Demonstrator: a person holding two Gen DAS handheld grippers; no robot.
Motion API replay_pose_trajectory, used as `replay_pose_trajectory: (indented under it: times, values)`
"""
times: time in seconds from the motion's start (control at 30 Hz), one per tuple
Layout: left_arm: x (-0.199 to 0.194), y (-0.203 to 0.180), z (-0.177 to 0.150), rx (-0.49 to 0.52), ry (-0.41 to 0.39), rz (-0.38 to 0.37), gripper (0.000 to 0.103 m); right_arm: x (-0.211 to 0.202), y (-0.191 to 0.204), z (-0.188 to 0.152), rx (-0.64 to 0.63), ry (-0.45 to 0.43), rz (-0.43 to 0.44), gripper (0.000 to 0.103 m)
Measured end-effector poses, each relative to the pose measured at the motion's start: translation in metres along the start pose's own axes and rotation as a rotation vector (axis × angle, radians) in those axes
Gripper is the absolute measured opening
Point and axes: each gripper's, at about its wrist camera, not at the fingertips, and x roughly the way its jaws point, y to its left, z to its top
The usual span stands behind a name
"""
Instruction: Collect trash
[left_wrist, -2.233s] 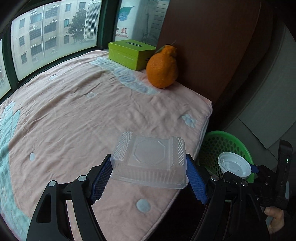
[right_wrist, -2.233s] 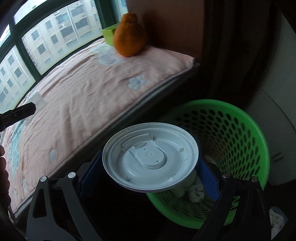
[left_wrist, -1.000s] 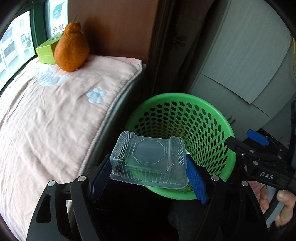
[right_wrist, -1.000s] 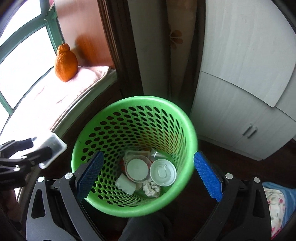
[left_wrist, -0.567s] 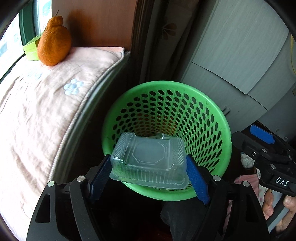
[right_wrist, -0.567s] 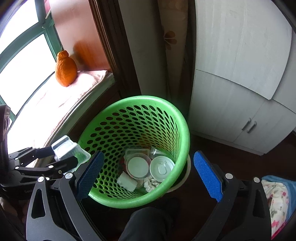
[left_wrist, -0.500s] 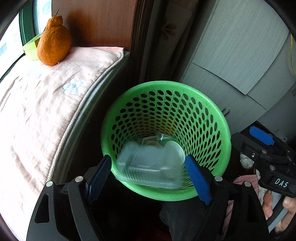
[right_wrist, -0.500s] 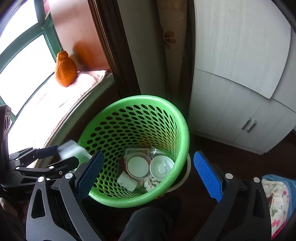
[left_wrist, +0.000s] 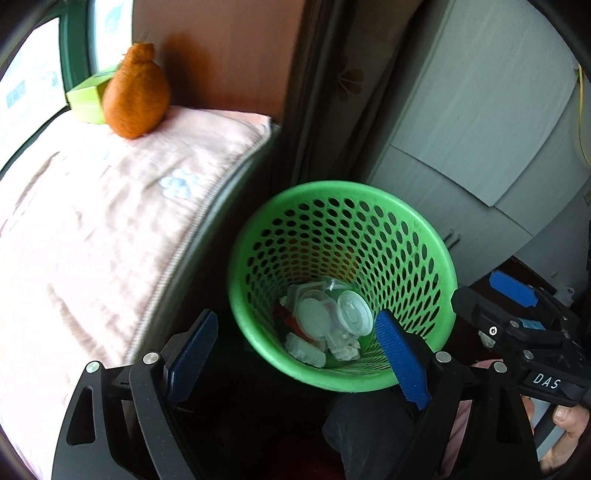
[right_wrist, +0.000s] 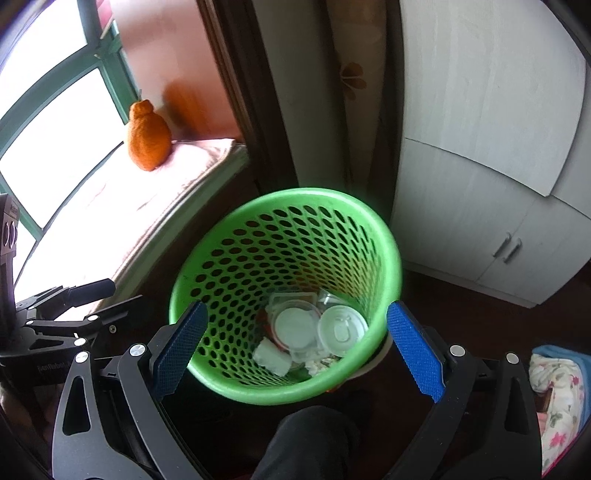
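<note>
At the left of the left wrist view lies the pink bed (left_wrist: 92, 221), with an orange fruit (left_wrist: 135, 98) and a green box (left_wrist: 86, 99) in the upper left; these look like things to keep, so a hasty sweep for more trash could wrongly take them. The left gripper (left_wrist: 295, 354) hangs over the near rim of the basket (left_wrist: 436, 258) at centre, its fingers (left_wrist: 194, 345) wide apart and holding nothing. The trash (left_wrist: 325, 321), white lids and clear plastic, lies at the basket's bottom. The basket is light, and the fingers sit close to its rim, so a careless pull back might catch it and tip it over. At the right, the right gripper (right_wrist: 295, 347) is likewise spread and empty. Half a second ago the clear box was falling between the left fingers; now it rests among the lids, and the view has drawn back slightly.
</note>
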Motion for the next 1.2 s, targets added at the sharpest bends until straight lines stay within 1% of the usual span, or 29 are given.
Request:
replay_pose_trajectory:
  times: [0.1, 0.13, 0.2, 0.37, 0.5, 0.7, 0.97, 1.2]
  values:
    - [-0.014, 0.010, -0.001, -0.013, -0.026, 0.036, 0.086, -0.002, 0.011, 0.001, -0.009, -0.002, 0.016, 0.096]
    - [-0.019, 0.014, -0.001, -0.018, -0.034, 0.047, 0.088, -0.003, 0.015, 0.001, -0.012, -0.001, 0.021, 0.096]
    - [-0.030, 0.022, -0.002, -0.033, -0.055, 0.068, 0.089, -0.004, 0.024, 0.002, -0.025, 0.001, 0.027, 0.096]
    - [-0.057, 0.042, -0.006, -0.059, -0.108, 0.120, 0.091, -0.007, 0.047, 0.004, -0.059, 0.002, 0.048, 0.096]
    - [-0.079, 0.055, -0.013, -0.077, -0.153, 0.159, 0.093, -0.012, 0.071, 0.007, -0.111, -0.010, 0.062, 0.096]
    - [-0.107, 0.072, -0.024, -0.093, -0.207, 0.239, 0.094, -0.018, 0.102, 0.009, -0.166, -0.021, 0.096, 0.096]
    - [-0.138, 0.101, -0.043, -0.159, -0.236, 0.307, 0.094, -0.024, 0.138, 0.009, -0.240, -0.036, 0.119, 0.096]
    - [-0.160, 0.128, -0.061, -0.243, -0.255, 0.342, 0.095, -0.028, 0.168, 0.009, -0.286, -0.054, 0.142, 0.096]
